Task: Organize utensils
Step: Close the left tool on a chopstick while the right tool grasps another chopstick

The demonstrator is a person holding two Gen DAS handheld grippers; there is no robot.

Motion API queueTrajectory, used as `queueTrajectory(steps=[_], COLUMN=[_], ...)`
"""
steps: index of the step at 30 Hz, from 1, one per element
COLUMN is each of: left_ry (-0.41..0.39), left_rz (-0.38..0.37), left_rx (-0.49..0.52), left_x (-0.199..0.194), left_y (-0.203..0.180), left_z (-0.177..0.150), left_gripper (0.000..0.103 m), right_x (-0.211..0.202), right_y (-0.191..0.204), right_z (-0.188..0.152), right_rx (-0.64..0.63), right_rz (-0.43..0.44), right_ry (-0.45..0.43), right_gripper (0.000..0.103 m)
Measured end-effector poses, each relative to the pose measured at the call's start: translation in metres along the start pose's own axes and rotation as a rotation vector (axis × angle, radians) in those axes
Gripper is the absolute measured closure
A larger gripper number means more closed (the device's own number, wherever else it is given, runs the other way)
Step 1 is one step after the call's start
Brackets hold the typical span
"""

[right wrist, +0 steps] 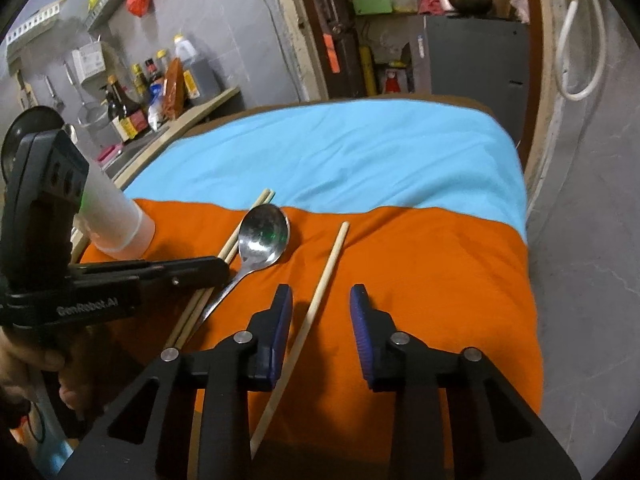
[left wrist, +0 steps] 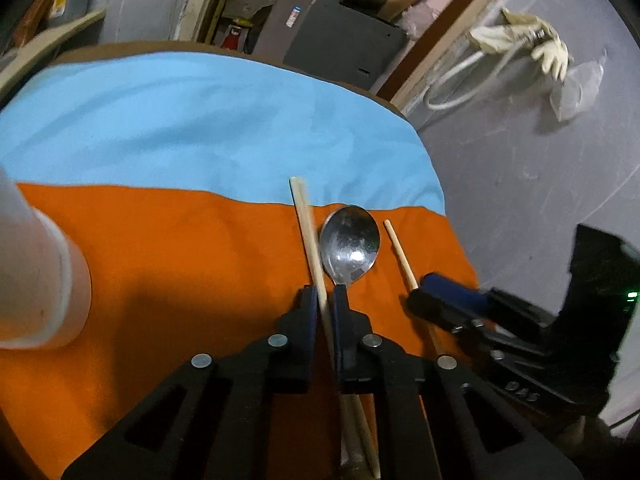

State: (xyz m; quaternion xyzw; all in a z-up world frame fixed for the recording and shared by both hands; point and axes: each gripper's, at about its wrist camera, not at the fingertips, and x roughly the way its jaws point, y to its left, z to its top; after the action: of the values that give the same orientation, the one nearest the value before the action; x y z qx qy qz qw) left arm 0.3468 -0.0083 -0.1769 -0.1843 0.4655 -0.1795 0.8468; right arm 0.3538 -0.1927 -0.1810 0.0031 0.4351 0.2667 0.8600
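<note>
Here we see our left claw (left wrist: 323, 294) closed narrow on a pair of chopsticks (left wrist: 308, 232), its pads pressing them from both sides. The chopsticks run from the near edge out past the line where the orange cloth (left wrist: 180, 248) meets the blue cloth (left wrist: 200, 120) on the bench. Just right of them lies a metal spoon (left wrist: 350, 244), bowl up and pointing far, its handle passing beside the left claw's right finger; whether the pad touches it, we cannot tell.

Our right claw (right wrist: 322, 300) stands partly open, with a gap on either side of a single chopstick (right wrist: 320, 300) that lies on the orange cloth between its blue pads (right wrist: 362, 320); the pads do not press it. In the left wrist view this single chopstick lies just right of the spoon, apart from it.

A white cup (right wrist: 116, 224) lies tipped at the far left of the orange cloth, well apart from the utensils.
</note>
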Motion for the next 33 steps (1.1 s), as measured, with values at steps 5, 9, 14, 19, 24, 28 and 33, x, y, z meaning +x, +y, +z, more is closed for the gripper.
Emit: queueTrajectory(steps=[5,9,14,19,24,28,33], left_ry=[-0.015,-0.016,-0.027,-0.077,-0.052,-0.047,-0.062], left_rz=[-0.004,0.005,-0.015,-0.041,-0.022,-0.016,-0.020], left_rx=[-0.034,-0.047,-0.052,-0.070,-0.098,-0.134,-0.160], left_x=[-0.011,-0.017,-0.024,-0.034,-0.033,-0.036,-0.042], left_y=[0.007,0.007,0.002,0.001,0.005,0.012,0.017], left_z=[-0.006,-0.008,-0.013,-0.021,-0.030,-0.032,-0.035], left_gripper=[0.099,0.100,0.101,0.101,0.101,0.101,0.101], right_x=[0.005,0.009,0.008,-0.001,-0.005,-0.008,-0.009], right_y=[-0.005,0.001,-0.006,-0.007,-0.004,-0.003,-0.003], right_z=[0.005,0.008,0.007,0.001,-0.008,-0.010,-0.012], right_rx=[0.025,0.000,0.040,0.093,0.123,0.120,0.126], right_rz=[0.011,-0.041,-0.024,0.002,0.009,0.001,0.003], right_ry=[0.021,0.036,0.037,0.005,0.014,0.017,0.015], right_gripper=[0.076,0.091,0.097,0.100,0.100,0.100,0.100])
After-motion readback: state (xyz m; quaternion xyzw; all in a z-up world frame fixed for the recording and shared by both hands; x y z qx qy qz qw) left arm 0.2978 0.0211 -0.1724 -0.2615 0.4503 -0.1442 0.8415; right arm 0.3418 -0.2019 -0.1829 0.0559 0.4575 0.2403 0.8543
